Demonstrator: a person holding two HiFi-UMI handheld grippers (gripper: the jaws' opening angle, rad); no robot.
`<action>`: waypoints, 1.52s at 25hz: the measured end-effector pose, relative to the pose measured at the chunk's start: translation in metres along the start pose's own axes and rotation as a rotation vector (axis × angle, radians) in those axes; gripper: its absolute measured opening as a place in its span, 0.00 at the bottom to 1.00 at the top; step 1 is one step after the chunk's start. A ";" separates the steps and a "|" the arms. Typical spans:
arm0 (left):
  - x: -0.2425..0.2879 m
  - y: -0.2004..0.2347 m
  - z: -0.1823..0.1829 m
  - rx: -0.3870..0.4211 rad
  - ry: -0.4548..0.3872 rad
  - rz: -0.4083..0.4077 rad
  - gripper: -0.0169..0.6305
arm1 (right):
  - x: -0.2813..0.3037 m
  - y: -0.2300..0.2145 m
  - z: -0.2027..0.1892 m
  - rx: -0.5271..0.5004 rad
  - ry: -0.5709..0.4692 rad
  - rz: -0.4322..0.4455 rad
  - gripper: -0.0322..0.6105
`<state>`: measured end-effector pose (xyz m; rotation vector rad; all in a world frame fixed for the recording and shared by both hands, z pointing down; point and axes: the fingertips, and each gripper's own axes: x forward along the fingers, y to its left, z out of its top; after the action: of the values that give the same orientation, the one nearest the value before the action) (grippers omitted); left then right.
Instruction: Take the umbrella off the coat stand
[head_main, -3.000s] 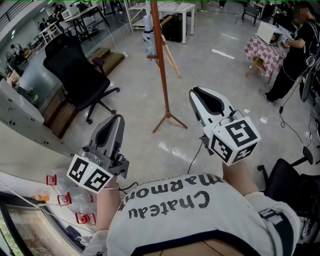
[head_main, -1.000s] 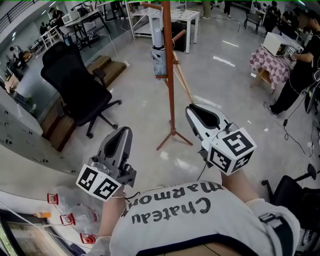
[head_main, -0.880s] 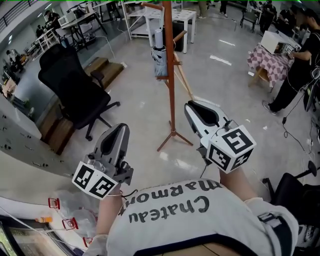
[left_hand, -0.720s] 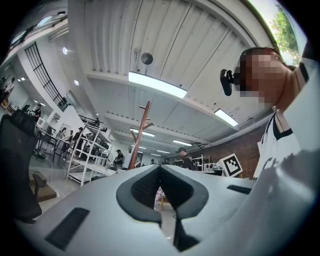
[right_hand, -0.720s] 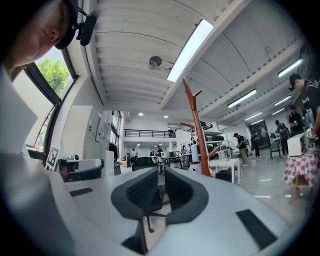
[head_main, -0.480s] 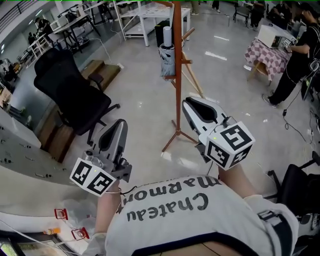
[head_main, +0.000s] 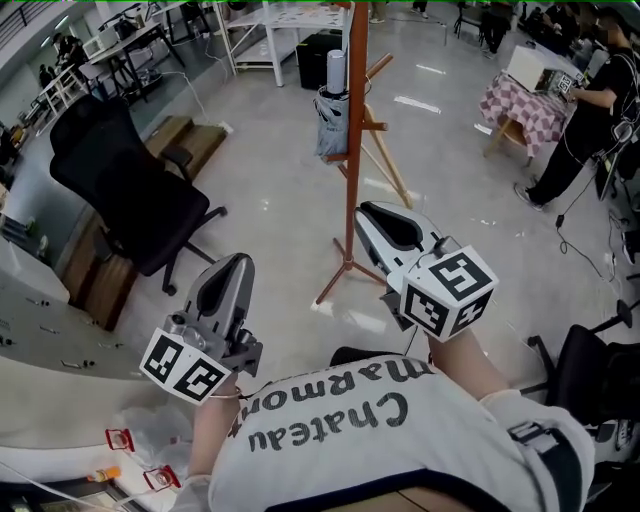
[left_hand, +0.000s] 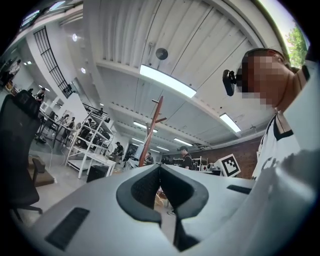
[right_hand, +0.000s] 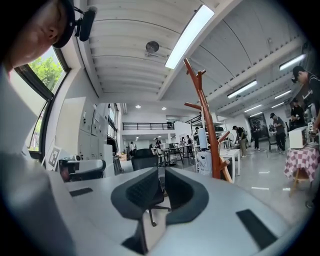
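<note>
A brown wooden coat stand (head_main: 355, 130) rises from the floor ahead of me. A folded grey umbrella (head_main: 332, 112) hangs from a peg on its left side. My right gripper (head_main: 375, 212) is shut and empty, its tip just right of the pole's lower part and well below the umbrella. My left gripper (head_main: 232, 262) is shut and empty, lower and further left. In the right gripper view the coat stand (right_hand: 204, 125) and umbrella (right_hand: 204, 161) lie right of the shut right gripper (right_hand: 163, 171). The left gripper view shows the coat stand (left_hand: 151, 130) far beyond the shut left gripper (left_hand: 160, 167).
A black office chair (head_main: 120, 190) stands left of the coat stand, with wooden steps (head_main: 190, 140) behind it. A white shelf table (head_main: 270, 25) is at the back. A checkered-cloth table (head_main: 520, 100) and a person in black (head_main: 590, 110) are at the right.
The coat stand and umbrella have come nearer and now sit closer to my right gripper. Both grippers stay shut and empty.
</note>
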<state>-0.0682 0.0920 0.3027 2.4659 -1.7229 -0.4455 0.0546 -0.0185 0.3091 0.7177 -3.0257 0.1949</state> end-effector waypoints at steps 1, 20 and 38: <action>0.002 0.004 -0.001 -0.004 0.002 0.005 0.06 | 0.004 -0.002 -0.001 0.002 0.002 0.002 0.14; 0.109 0.088 0.009 0.001 -0.052 0.057 0.06 | 0.096 -0.107 0.021 0.031 0.001 0.039 0.14; 0.182 0.150 0.001 0.004 -0.064 0.121 0.06 | 0.162 -0.180 0.064 -0.035 -0.131 0.039 0.16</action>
<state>-0.1458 -0.1307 0.3055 2.3585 -1.8862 -0.5138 -0.0089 -0.2584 0.2750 0.6955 -3.1605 0.0992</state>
